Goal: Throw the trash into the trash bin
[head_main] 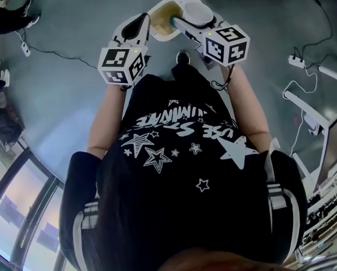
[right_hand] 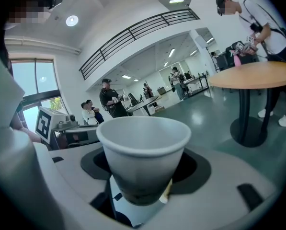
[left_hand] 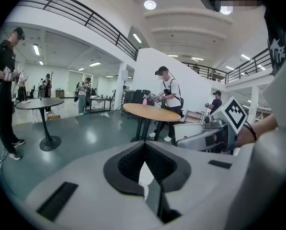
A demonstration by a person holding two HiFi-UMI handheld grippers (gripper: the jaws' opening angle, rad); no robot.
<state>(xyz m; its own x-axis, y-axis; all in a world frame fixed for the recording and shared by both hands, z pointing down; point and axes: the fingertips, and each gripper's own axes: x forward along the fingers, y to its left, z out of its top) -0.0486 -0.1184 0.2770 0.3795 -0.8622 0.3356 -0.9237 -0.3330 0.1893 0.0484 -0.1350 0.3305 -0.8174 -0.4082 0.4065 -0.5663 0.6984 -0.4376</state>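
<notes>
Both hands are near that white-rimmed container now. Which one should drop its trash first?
Right, I'd say. The right tongs grip the paper cup upright, and in the head view it overlaps the beige opening of the container. The left tongs pinch only a thin white scrap, beside the rim.

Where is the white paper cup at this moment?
The paper cup is held in the right tool, top centre of the head view, just right of the beige-lined container pinched by the left tool.
</notes>
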